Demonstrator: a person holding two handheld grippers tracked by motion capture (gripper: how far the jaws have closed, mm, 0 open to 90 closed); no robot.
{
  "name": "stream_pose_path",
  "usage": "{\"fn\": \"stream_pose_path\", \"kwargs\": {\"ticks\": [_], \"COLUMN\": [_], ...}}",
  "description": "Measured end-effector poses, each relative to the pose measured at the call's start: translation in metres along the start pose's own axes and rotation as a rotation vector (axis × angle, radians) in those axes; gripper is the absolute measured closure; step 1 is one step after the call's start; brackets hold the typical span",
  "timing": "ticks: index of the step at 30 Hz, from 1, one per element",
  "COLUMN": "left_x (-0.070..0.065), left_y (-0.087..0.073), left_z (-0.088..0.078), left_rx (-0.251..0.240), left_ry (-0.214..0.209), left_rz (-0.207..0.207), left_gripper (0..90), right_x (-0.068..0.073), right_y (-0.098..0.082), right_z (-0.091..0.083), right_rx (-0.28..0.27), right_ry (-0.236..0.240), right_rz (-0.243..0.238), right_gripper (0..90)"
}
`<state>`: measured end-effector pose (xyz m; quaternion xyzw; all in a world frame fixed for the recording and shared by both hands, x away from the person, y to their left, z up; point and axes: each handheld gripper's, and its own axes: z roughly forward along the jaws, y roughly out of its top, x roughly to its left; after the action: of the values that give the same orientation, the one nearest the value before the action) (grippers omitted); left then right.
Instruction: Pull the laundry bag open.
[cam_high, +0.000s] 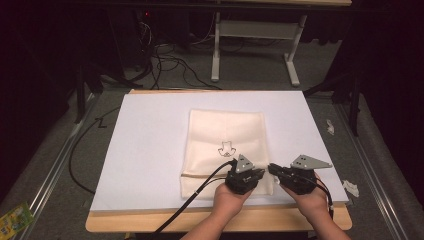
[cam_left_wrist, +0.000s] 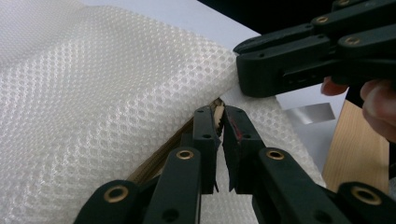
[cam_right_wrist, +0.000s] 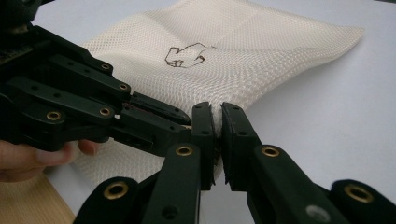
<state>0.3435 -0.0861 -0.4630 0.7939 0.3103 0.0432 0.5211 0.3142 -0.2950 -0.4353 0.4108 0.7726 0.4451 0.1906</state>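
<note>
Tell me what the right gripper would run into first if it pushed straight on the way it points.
The right gripper is already shut on the edge of the mesh bag, so more bag comes first. The left gripper sits close alongside and might be brushed; depth there is unclear.

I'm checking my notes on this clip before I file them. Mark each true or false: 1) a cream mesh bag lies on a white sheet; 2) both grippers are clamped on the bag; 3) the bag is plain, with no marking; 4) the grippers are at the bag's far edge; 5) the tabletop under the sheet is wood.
1) True: the mesh bag lies on the white sheet.
2) True: the left gripper and right gripper each pinch mesh.
3) False: a small dark outline drawing sits on it.
4) False: they grip its near right corner.
5) True: the wooden tabletop shows at the near edge.
</note>
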Motion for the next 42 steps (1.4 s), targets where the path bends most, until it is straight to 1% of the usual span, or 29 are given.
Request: {"fn": "stream_pose_path", "kwargs": {"ticks": [3,5,6,9,10,11,12,13,14,15,18,19,21,22,23,24,25,27,29,30,31,32,33,34,35,36,37,41,42], "left_x": [-0.003,-0.002,-0.001,0.001,0.003,0.008,0.013,0.019,0.024,0.029,0.043,0.05,0.065,0.073,0.078,0.081,0.086,0.095,0.108,0.115,0.117,0.115,0.113,0.111,0.11,0.109,0.108,0.103,0.102], "left_y": [0.001,0.002,0.002,0.001,0.0,-0.003,-0.005,-0.008,-0.011,-0.014,-0.02,-0.022,-0.029,-0.032,-0.035,-0.038,-0.041,-0.047,-0.056,-0.062,-0.066,-0.067,-0.066,-0.064,-0.064,-0.064,-0.064,-0.064,-0.063], "left_z": [-0.003,-0.004,-0.005,-0.008,-0.01,-0.013,-0.014,-0.017,-0.022,-0.027,-0.049,-0.059,-0.08,-0.092,-0.103,-0.113,-0.123,-0.142,-0.161,-0.169,-0.172,-0.172,-0.171,-0.17,-0.17,-0.169,-0.169,-0.167,-0.167], "left_rx": [-0.011,-0.007,-0.003,0.001,0.003,0.002,0.004,0.007,0.009,0.018,0.043,0.049,0.06,0.064,0.069,0.075,0.083,0.094,0.085,0.072,0.069,0.077,0.084,0.097,0.092,0.091,0.092,0.101,0.099], "left_ry": [0.007,0.001,-0.004,-0.011,0.015,0.026,0.024,0.034,0.046,0.058,0.1,0.115,0.155,0.161,0.171,0.204,0.214,0.261,0.292,0.271,0.254,0.264,0.275,0.285,0.282,0.27,0.264,0.276,0.279], "left_rz": [0.018,0.008,0.001,0.0,-0.004,-0.027,-0.048,-0.071,-0.082,-0.076,-0.072,-0.083,-0.119,-0.134,-0.144,-0.141,-0.148,-0.156,-0.186,-0.211,-0.225,-0.209,-0.19,-0.16,-0.152,-0.156,-0.148,-0.081,-0.069], "left_gripper": [87.0,87.2,87.3,87.4,87.6,87.6,87.7,87.7,87.7,87.7,87.6,87.6,87.7,87.6,87.6,87.6,87.7,87.7,87.7,87.7,87.6,87.5,87.6,87.5,87.4,87.4,87.2,85.2,81.4], "right_x": [0.0,0.0,0.0,0.002,0.003,0.004,0.002,-0.001,-0.004,-0.007,-0.01,-0.01,-0.011,-0.012,-0.014,-0.015,-0.014,-0.016,-0.021,-0.024,-0.028,-0.029,-0.025,-0.02,-0.019,-0.02,-0.022,-0.028,-0.029], "right_y": [0.0,0.0,0.0,0.001,0.001,0.001,0.001,0.001,0.0,-0.002,-0.004,-0.004,-0.004,-0.004,-0.004,-0.005,-0.006,-0.006,-0.006,-0.007,-0.008,-0.009,-0.01,-0.01,-0.009,-0.009,-0.009,-0.012,-0.013], "right_z": [0.0,-0.001,-0.001,-0.001,-0.001,-0.002,-0.004,-0.005,-0.005,-0.006,-0.007,-0.008,-0.008,-0.008,-0.008,-0.008,-0.007,-0.007,-0.009,-0.012,-0.013,-0.012,-0.01,-0.008,-0.007,-0.007,-0.008,-0.009,-0.009], "right_rx": [0.001,0.005,0.005,0.011,0.01,0.009,0.0,-0.003,0.0,0.001,0.007,0.005,0.005,0.005,0.003,0.005,0.01,0.014,0.009,0.006,-0.001,0.003,0.017,0.029,0.024,0.017,0.014,0.013,0.009], "right_ry": [-0.005,-0.017,-0.018,-0.019,-0.017,-0.04,-0.053,-0.053,-0.046,-0.053,-0.063,-0.064,-0.072,-0.08,-0.072,-0.063,-0.086,-0.091,-0.116,-0.122,-0.101,-0.074,-0.094,-0.111,-0.11,-0.111,-0.116,-0.108,-0.107], "right_rz": [0.0,0.0,0.007,0.003,0.005,0.002,0.008,0.02,0.033,0.039,0.042,0.043,0.047,0.052,0.061,0.067,0.053,0.058,0.071,0.089,0.106,0.113,0.09,0.065,0.061,0.066,0.069,0.089,0.09], "right_gripper": [85.8,85.9,86.0,86.4,86.7,86.8,86.9,86.9,86.9,86.8,86.8,86.8,86.8,86.8,86.8,86.8,86.8,86.9,86.8,86.8,86.7,86.7,86.7,86.5,86.3,86.0,85.7,82.0,79.7]}}
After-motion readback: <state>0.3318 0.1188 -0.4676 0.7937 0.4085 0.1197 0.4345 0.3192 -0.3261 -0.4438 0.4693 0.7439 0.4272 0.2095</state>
